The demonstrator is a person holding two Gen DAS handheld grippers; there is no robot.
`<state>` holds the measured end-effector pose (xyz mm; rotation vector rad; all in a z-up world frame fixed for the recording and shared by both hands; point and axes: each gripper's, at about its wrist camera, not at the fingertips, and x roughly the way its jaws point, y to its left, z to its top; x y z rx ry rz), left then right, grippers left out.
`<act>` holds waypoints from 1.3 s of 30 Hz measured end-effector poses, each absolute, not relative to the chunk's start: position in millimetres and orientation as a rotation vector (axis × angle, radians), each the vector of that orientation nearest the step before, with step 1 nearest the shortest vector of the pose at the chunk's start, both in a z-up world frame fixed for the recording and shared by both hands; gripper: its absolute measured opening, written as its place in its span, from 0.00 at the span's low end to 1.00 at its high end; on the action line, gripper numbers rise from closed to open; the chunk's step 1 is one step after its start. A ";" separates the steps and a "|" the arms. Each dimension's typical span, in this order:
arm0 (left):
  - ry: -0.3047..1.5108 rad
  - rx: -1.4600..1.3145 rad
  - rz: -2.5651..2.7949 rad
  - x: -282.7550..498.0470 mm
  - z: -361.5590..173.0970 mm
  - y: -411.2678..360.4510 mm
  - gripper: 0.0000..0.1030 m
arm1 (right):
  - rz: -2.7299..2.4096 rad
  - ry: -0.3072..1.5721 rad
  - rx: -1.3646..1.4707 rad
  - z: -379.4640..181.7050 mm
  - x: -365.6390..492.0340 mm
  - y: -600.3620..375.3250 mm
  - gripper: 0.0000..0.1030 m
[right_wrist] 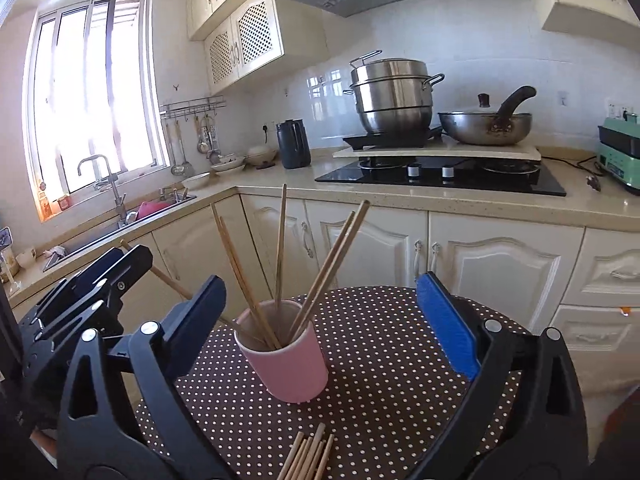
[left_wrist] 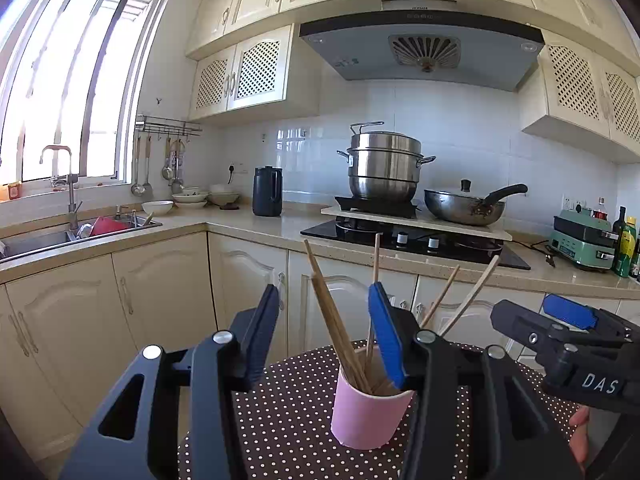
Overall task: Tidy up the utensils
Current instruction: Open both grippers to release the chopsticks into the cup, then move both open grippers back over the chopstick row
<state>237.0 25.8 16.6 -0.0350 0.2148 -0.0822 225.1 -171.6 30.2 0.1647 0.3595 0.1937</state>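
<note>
A pink cup [left_wrist: 368,416] [right_wrist: 288,364] stands on a round table with a brown polka-dot cloth [left_wrist: 280,420] [right_wrist: 384,360]. Several wooden chopsticks [left_wrist: 336,328] [right_wrist: 248,276] lean out of it in different directions. My left gripper [left_wrist: 324,292] is open just above the cup, with a pair of chopsticks rising loose between its jaws. My right gripper [right_wrist: 322,280] stands wide open and holds nothing; the cup lies ahead between its fingers. A loose bundle of chopsticks [right_wrist: 308,456] lies on the cloth at the near edge. Each gripper shows in the other's view, the right gripper [left_wrist: 560,320] and the left gripper [right_wrist: 92,284].
Cream base cabinets [right_wrist: 500,264] and a counter run behind the table. On the counter stand a black hob [right_wrist: 440,176], a steel steamer pot [left_wrist: 384,168], a wok [left_wrist: 464,204], a dark kettle [left_wrist: 267,192] and a green appliance [left_wrist: 580,240]. A sink [left_wrist: 60,236] is at left.
</note>
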 end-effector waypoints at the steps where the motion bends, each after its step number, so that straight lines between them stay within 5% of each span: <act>1: 0.216 -0.033 -0.086 233.7 16.3 24.9 0.47 | 0.188 0.366 0.166 29.7 221.9 -173.2 0.93; 12: 0.249 -0.039 -0.139 204.5 4.6 17.2 0.47 | 0.204 0.312 0.220 19.3 176.6 -192.7 0.93; 24: 0.346 -0.026 -0.179 180.4 -31.3 13.1 0.59 | 0.138 0.344 0.198 2.8 143.7 -202.1 0.93; 39: 0.510 -0.056 -0.216 159.2 -76.1 25.8 0.61 | 0.064 0.579 0.174 -49.7 134.5 -191.7 0.93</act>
